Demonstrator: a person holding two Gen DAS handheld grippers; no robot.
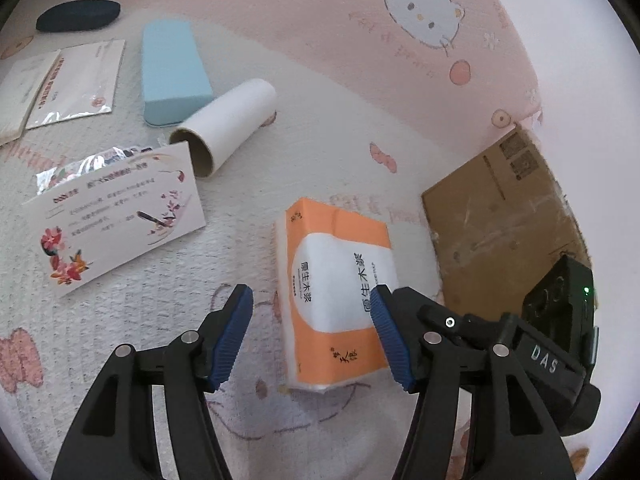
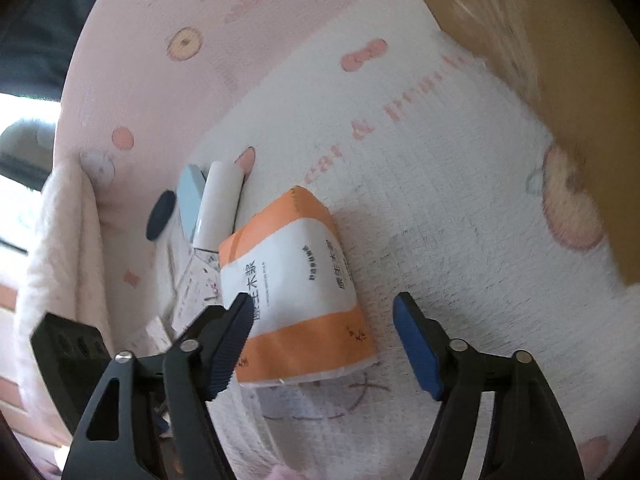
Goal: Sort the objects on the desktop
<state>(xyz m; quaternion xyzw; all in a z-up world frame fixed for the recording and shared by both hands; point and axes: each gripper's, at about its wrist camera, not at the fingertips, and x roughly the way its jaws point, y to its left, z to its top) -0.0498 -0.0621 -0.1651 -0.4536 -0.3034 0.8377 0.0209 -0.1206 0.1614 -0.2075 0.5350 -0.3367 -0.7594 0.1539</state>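
An orange and white tissue pack (image 1: pixel 336 292) lies flat on the pink cartoon blanket (image 1: pixel 360 80). My left gripper (image 1: pixel 310 300) hovers over its near half, open, with the right pad (image 1: pixel 386 328) in front of the pack's right edge. In the right wrist view the same tissue pack (image 2: pixel 296 280) sits between the fingers of my right gripper (image 2: pixel 322 304), which is open; its left pad (image 2: pixel 232 344) overlaps the pack's left side and the right pad stands clear. Whether any pad touches the pack I cannot tell.
A flowered card (image 1: pixel 120 216), a foil packet (image 1: pixel 80 166), a cardboard tube (image 1: pixel 228 124), a light blue case (image 1: pixel 172 68), a dark oval case (image 1: pixel 78 14) and more cards (image 1: pixel 76 80) lie to the left. A cardboard box (image 1: pixel 504 220) stands at the right.
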